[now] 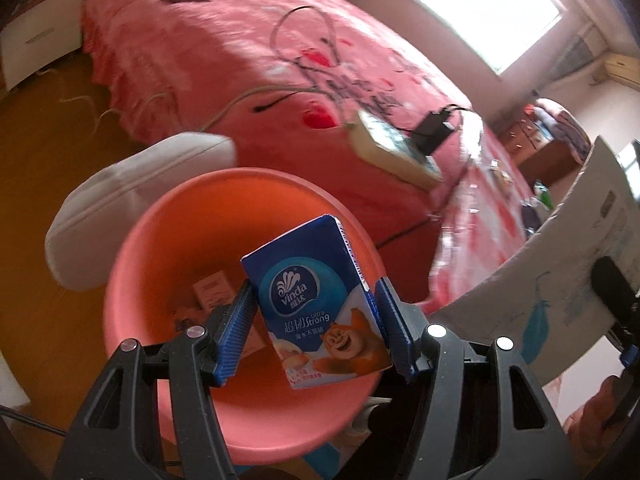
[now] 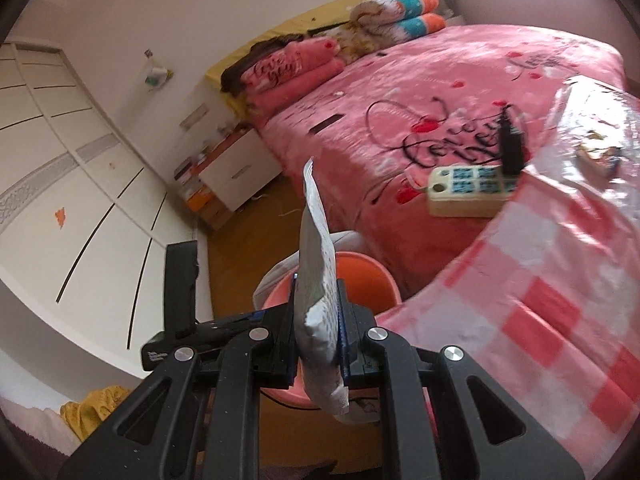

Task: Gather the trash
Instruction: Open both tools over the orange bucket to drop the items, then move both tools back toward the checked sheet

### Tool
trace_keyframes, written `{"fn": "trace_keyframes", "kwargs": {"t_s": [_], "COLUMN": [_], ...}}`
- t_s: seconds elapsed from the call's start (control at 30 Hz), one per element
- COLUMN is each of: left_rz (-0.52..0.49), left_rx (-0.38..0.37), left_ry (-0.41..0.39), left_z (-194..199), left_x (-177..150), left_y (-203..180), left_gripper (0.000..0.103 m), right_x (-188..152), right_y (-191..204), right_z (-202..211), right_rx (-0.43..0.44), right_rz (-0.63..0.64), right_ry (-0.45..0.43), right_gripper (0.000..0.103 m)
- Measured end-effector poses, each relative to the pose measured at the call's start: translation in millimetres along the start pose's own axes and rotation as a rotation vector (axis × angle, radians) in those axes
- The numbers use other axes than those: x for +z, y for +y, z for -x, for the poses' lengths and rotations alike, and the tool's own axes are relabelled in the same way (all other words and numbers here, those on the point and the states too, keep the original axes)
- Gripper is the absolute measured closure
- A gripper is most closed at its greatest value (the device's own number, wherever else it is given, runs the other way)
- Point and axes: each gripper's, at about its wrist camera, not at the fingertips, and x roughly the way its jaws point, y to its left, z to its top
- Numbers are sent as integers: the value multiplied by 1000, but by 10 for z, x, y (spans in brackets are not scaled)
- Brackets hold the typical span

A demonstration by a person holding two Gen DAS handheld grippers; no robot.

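My left gripper [image 1: 316,300] is shut on a blue Vinda tissue pack [image 1: 320,304] and holds it upright right over the open mouth of a pink bin [image 1: 160,240]. The bin holds a small box [image 1: 214,288] and other scraps at its bottom. My right gripper [image 2: 318,300] is shut on a white paper sheet [image 2: 318,264] seen edge-on, held above and short of the same pink bin [image 2: 368,276]. That sheet also shows in the left wrist view [image 1: 560,248] at the right.
A bed with a pink cover [image 1: 224,64] lies behind the bin, with a power strip [image 2: 468,192], a black charger [image 1: 434,130] and cables on it. A white cushion [image 1: 120,204] rests beside the bin. A nightstand [image 2: 236,168] and white wardrobe [image 2: 72,184] stand left.
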Motion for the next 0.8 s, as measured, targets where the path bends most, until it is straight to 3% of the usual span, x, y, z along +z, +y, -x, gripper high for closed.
{"fn": "trace_keyframes", "kwargs": {"t_s": [0.1,0.17,0.23,0.27,0.3,0.6,0.8], "left_rz": [29,39,45,42,38,-22,-90], "left_rx": [30,56,80,86,92,115,97], "left_ry": [17,26,23,19,15,-6,-4], "left_z": [-65,-103,-109,-103,-102,-97,-118], "left_x": [-7,-4,2,1,8,42,24], "left_y": [144,199,229,229,224,24,-268], "left_gripper": [39,31,27,25,23,20,18], "right_x": [23,25,4,-14,-33,-153,-341], "right_y": [39,75,65,53,36,-231,-431], "right_z": [-181,-294,-368,-369,-355,4,148], "right_rx": [24,18,7,-6,-7,-92,-167], "right_rz": [-4,-7,-20,-30,-40,-100,-136], "right_ry": [31,50,66,63,56,-52,-70], "right_gripper": [84,78,58,42,36,14,13]}}
